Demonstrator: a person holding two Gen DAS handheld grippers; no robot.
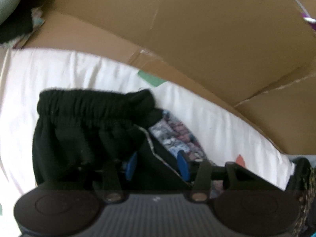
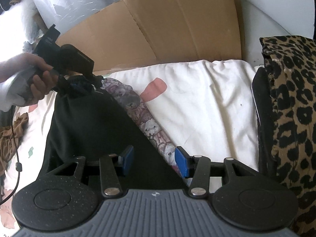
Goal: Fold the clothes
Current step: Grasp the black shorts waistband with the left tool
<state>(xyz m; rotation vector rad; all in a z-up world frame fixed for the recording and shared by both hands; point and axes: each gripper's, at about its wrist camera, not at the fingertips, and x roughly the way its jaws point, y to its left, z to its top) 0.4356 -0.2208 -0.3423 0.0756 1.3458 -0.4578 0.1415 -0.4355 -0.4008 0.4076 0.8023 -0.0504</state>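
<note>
Bedsheet [image 2: 207,98] spreads beyond both tongs. Black shorts [image 2: 88,122] lie flat between my half-open right tongs [image 2: 155,161]; the left tongs [image 1: 158,163] straddle the waistband [image 1: 88,106], not gripping. Next I'd pinch both edges and fold.

Bright soft daylight, white sheet [image 1: 49,75] near blown out; left view motion-blurred, right view sharper, fisheye bending at edges

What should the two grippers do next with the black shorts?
Probably close both on the edge. The left hand-held gripper and right hand-held gripper each straddle the black fabric shorts with the elastic waistband, blue pads not clearly pressing. The shorts lie on the white bed sheet, with a teddy-print cloth beneath.
</note>
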